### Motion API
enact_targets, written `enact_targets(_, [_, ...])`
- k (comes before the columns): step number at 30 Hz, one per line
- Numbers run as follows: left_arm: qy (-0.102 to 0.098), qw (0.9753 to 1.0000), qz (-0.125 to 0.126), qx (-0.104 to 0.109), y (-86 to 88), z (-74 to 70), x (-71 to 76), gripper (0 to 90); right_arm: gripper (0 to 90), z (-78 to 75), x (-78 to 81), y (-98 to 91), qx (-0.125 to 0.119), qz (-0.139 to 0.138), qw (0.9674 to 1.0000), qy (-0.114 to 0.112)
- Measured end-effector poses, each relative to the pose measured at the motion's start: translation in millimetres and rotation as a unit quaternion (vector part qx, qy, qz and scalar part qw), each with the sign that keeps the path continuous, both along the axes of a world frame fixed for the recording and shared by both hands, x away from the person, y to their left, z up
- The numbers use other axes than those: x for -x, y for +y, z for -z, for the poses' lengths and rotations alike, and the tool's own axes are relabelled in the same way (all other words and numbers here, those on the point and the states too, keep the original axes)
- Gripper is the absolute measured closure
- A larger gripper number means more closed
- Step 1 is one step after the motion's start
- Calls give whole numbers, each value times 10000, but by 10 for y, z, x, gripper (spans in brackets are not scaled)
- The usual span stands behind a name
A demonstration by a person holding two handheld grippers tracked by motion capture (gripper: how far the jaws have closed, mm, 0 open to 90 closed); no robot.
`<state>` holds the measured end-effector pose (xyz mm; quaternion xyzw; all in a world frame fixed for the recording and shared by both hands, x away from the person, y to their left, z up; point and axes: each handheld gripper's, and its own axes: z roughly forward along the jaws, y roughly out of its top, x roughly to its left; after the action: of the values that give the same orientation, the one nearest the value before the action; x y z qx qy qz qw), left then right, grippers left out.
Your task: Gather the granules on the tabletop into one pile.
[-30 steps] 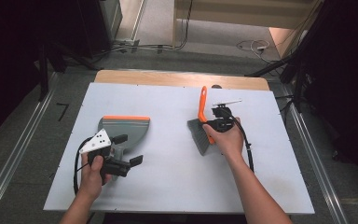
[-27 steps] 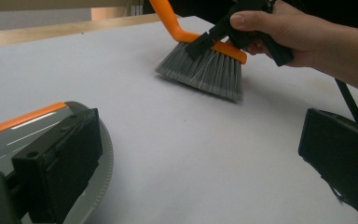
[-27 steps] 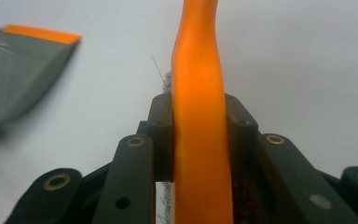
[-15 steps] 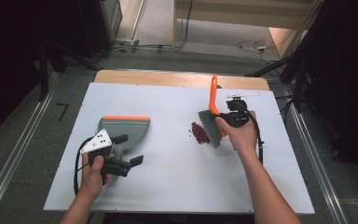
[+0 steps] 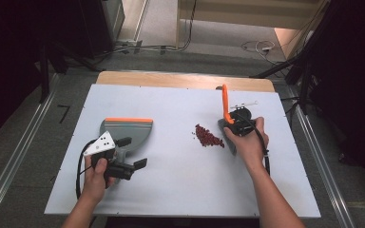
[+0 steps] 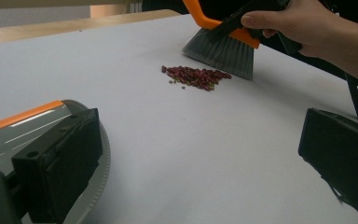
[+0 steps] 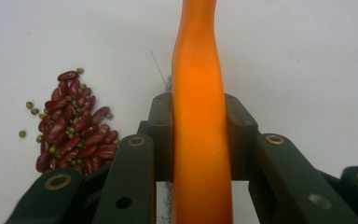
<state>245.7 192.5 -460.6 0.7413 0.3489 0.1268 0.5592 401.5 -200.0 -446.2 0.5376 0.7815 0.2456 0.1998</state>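
A small pile of red beans [image 5: 208, 137] with a few green ones lies on the white table, also in the left gripper view [image 6: 196, 77] and the right gripper view [image 7: 74, 133]. Just right of the pile stands a brush [image 5: 227, 124] with an orange handle [image 7: 198, 116] and grey bristles [image 6: 221, 51]. My right gripper [image 5: 237, 121] is shut on that handle [image 7: 200, 126]. A grey dustpan [image 5: 126, 130] with an orange front lip lies at the left, mouth facing away. My left gripper [image 5: 133, 152] rests at its near right side, jaws wide open [image 6: 203, 140] toward the beans, nothing between them.
The white board [image 5: 171, 190] lies on a wooden table whose far edge [image 5: 180, 80] shows behind it. Metal rails run along both sides on the floor. A black cable [image 5: 266, 152] trails from the right gripper along the forearm.
The right hand has carried the brush to the right and slightly away, uncovering the pile of beans that the bristles hid. The left hand and dustpan have stayed put.
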Motion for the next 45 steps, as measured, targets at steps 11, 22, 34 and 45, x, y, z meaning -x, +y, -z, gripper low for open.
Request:
enact_targets(11, [-20, 10000, -22, 65, 23, -10, 6, 3, 684, 9, -41, 329, 162, -27, 9999, -12])
enact_targets(22, [-15, 10000, -20, 36, 21, -8, 2, 3, 684, 3, -81, 467, 280, -249, 9993, -17])
enact_targets(34, [-10, 10000, -25, 16, 24, -7, 0, 3, 683, -101, -48, 360, 229, -418, 9988, -139])
enact_targets(45, [-56, 10000, -60, -8, 17, -1, -4, 3, 683, -216, 72, 183, -57, -504, 9984, -255])
